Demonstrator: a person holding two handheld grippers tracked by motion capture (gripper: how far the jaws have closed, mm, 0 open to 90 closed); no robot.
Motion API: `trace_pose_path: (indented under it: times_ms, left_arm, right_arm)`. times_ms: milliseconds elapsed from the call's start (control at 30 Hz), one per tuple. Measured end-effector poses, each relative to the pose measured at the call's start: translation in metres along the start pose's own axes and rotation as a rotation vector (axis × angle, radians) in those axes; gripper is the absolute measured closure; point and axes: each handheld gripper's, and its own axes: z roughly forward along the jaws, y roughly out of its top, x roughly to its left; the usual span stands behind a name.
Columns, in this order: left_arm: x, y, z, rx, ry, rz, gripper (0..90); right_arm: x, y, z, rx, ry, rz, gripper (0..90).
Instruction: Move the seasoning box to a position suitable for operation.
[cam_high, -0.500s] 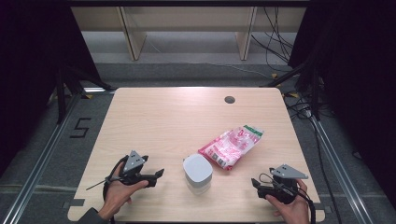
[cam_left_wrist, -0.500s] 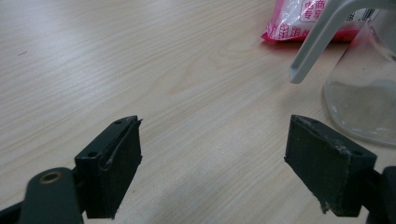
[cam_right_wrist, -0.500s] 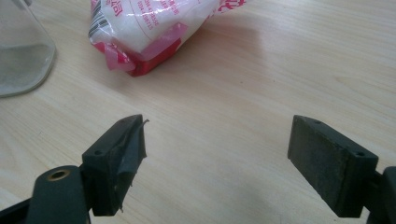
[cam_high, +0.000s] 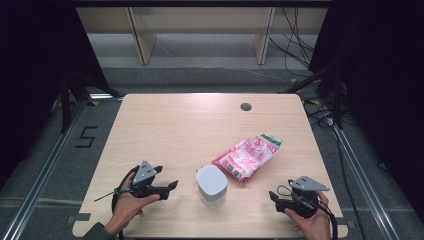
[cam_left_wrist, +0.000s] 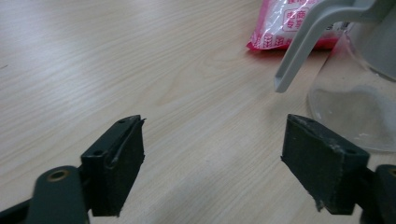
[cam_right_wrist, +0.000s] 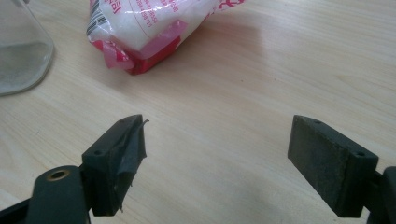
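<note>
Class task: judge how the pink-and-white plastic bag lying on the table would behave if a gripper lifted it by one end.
The pink-and-white bag looks soft, so it would probably sag. Its glossy film may slip between pads. White contents fill it, so likely some weight.

A lab-like recording bay: black curtains (cam_high: 30, 75), floor rails (cam_high: 40, 175), loose cables (cam_high: 300, 45), lone wooden table (cam_high: 185, 125).

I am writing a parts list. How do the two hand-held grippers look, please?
The left gripper and the right gripper are both black, each topped with a grey three-cornered plate and trailing a thin black cable. Their fingers are flat rectangular black blocks with worn pads.
</note>
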Motion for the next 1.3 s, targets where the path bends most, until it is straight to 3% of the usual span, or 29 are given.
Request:
trace_pose_path:
  times_ms: [33, 67, 133, 267, 333, 433, 567, 600, 633, 733, 800, 900, 933, 967, 1100, 1233, 1267, 1300]
  left_arm:
    - [0.0, 0.004, 0.002, -0.004, -0.018, 0.026, 25.4]
    - [-0.001, 0.005, 0.004, -0.011, -0.021, 0.021, 27.6]
    - [-0.001, 0.012, 0.006, -0.031, -0.039, 0.071, 31.7]
    - [-0.001, 0.022, 0.009, -0.053, -0.079, 0.131, 41.3]
    - [-0.003, 0.025, 0.015, -0.062, -0.121, 0.151, 43.8]
    - [-0.007, 0.029, 0.023, -0.055, -0.159, 0.183, 49.0]
    - [-0.011, 0.034, 0.036, -0.043, -0.182, 0.21, 54.2]
    - [-0.012, 0.036, 0.039, -0.025, -0.18, 0.235, 55.3]
    - [-0.014, 0.036, 0.042, -0.026, -0.19, 0.239, 56.2]
    - [-0.017, 0.039, 0.047, -0.017, -0.214, 0.258, 58.9]
    - [-0.018, 0.041, 0.05, -0.014, -0.229, 0.268, 61.1]
    - [-0.02, 0.044, 0.054, -0.024, -0.244, 0.276, 64.6]
    - [-0.021, 0.044, 0.056, -0.031, -0.255, 0.274, 65.4]
    - [-0.022, 0.044, 0.056, -0.026, -0.258, 0.272, 67.4]
    - [-0.025, 0.046, 0.062, -0.021, -0.276, 0.301, 77.7]
    - [-0.026, 0.046, 0.063, -0.021, -0.258, 0.292, 79.6]
    - [-0.026, 0.046, 0.063, -0.022, -0.24, 0.288, 80.2]
    - [-0.026, 0.045, 0.063, -0.023, -0.238, 0.28, 80.7]
  right_arm:
    - [0.0, 0.0, 0.0, 0.003, -0.002, 0.0, 19.8]
    - [0.003, 0.0, 0.0, 0.014, -0.008, 0.039, 19.8]
    - [-0.001, 0.0, 0.001, 0.001, -0.005, -0.005, 19.9]
    - [-0.001, -0.001, 0.002, -0.003, -0.004, -0.004, 20.1]
    - [-0.002, 0.0, 0.002, 0.005, -0.005, -0.008, 20.1]
    - [-0.001, 0.0, 0.002, 0.0, -0.004, -0.019, 20.2]
    - [-0.001, 0.0, 0.003, 0.0, 0.002, -0.017, 20.2]
    - [-0.001, 0.0, 0.003, 0.001, 0.002, -0.018, 20.3]
    - [0.003, -0.001, 0.002, 0.015, -0.006, 0.021, 20.4]
    - [-0.002, 0.0, 0.003, -0.006, -0.018, -0.039, 20.5]
    - [-0.001, 0.0, 0.004, 0.0, 0.004, -0.023, 20.6]
    - [-0.002, 0.0, 0.004, -0.006, -0.017, -0.044, 20.8]
    - [0.001, 0.0, 0.003, 0.007, -0.008, -0.004, 20.8]
    - [-0.001, 0.0, 0.004, 0.004, 0.001, -0.027, 20.8]
    - [-0.001, 0.0, 0.004, 0.004, 0.002, -0.027, 21.0]
    - [-0.001, 0.0, 0.004, 0.003, 0.003, -0.026, 21.3]
    - [0.002, 0.0, 0.003, 0.014, -0.004, 0.009, 21.2]
    - [0.002, 0.0, 0.003, 0.011, -0.001, 0.0, 21.3]
